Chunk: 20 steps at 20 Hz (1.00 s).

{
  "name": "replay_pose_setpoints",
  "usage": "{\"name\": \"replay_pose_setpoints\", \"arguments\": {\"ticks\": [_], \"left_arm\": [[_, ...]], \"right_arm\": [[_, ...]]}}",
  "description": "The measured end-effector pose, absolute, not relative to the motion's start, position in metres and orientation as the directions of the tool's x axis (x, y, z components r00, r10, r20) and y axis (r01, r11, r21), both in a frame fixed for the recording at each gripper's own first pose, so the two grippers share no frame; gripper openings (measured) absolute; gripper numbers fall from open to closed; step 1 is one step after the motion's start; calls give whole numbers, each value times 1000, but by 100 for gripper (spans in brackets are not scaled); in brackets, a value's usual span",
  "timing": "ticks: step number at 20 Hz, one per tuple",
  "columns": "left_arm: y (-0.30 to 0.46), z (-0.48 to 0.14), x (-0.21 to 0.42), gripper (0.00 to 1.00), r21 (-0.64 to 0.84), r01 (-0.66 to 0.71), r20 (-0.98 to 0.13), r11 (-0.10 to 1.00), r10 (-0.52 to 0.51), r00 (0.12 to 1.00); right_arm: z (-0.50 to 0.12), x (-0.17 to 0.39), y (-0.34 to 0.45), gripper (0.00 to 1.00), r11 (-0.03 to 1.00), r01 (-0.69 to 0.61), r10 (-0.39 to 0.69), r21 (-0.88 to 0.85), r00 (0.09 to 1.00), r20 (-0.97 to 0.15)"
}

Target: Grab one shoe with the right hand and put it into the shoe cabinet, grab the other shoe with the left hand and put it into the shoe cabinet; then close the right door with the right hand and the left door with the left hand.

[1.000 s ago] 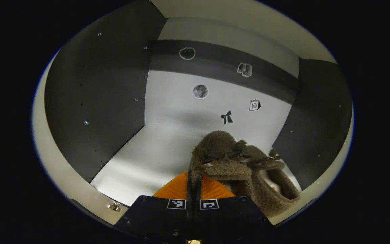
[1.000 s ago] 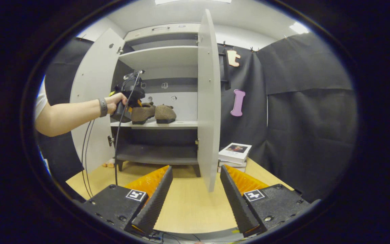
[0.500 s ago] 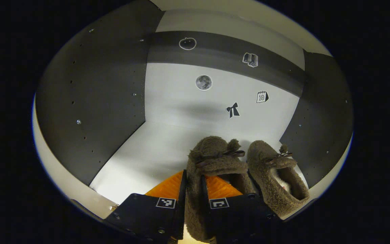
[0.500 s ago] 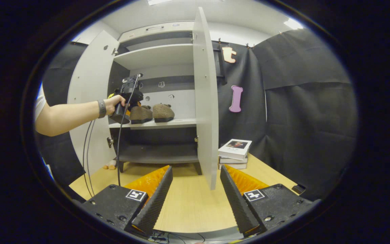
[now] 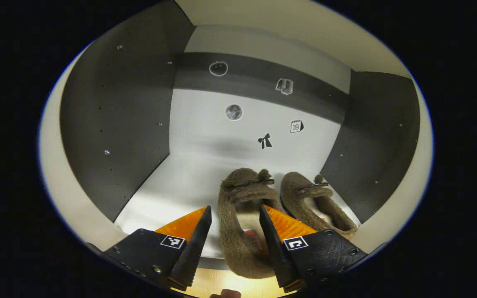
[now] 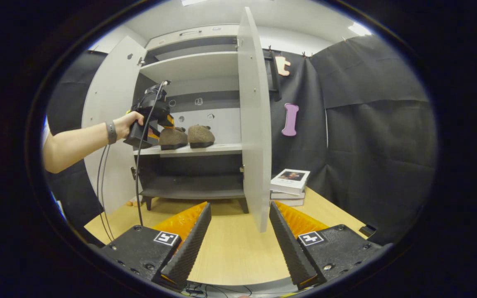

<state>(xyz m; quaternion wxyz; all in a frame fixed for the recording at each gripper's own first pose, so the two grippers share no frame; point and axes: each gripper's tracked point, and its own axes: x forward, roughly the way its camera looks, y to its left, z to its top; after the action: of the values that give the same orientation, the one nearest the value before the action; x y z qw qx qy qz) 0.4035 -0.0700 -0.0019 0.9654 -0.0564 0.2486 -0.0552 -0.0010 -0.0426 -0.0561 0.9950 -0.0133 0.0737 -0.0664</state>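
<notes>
Jaws of the left gripper [image 5: 233, 231] stand wide astride the fuzzy brown slipper [image 5: 240, 215] on the pale cabinet shelf [image 5: 172, 186] at lower centre, its twin [image 5: 313, 203] alongside, so careless withdrawal might snag it.

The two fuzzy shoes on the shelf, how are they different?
The left shoe lies between the open fingers of the left hand-held gripper, its heel sticking out past the shelf edge; the right shoe has no gripper around it. The left shoe sits nearer the camera; the right shoe sits nearer the cabinet's right wall. Both are brown, fluffy, bow-topped, and point toward the back wall.
</notes>
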Motion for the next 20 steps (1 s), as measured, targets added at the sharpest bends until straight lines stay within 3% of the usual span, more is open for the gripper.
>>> {"name": "replay_pose_setpoints", "arguments": {"ticks": [4,6,7,11,12,14,15,20], "left_arm": [[-67,39,358,85,-98,101,-307,990,-127,943],[-68,55,325,82,-92,123,-222,988,-140,965],[-67,63,307,92,-87,130,-177,988,-144,974],[-54,73,241,99,-26,126,-76,992,-128,989],[-54,71,222,95,-21,136,-56,990,-137,989],[-51,67,185,99,-3,143,-27,990,-143,989],[-49,64,167,94,1,133,-18,991,-133,991],[-51,27,99,95,-37,131,-46,991,-132,990]], "right_arm": [[-55,4,-32,90,995,95,-99,-38,986,-135],[-55,7,-27,90,998,63,-66,-26,988,-138],[-55,7,-25,90,998,52,-54,-23,989,-135],[-49,6,-22,90,999,25,-31,-48,993,-115],[-46,5,-21,90,998,19,-25,-54,994,-108],[-43,4,-18,90,998,3,-9,-63,995,-97],[-41,3,-18,90,998,-3,-3,-65,996,-92],[-36,-4,-12,90,998,-35,31,-48,996,-79]]}}
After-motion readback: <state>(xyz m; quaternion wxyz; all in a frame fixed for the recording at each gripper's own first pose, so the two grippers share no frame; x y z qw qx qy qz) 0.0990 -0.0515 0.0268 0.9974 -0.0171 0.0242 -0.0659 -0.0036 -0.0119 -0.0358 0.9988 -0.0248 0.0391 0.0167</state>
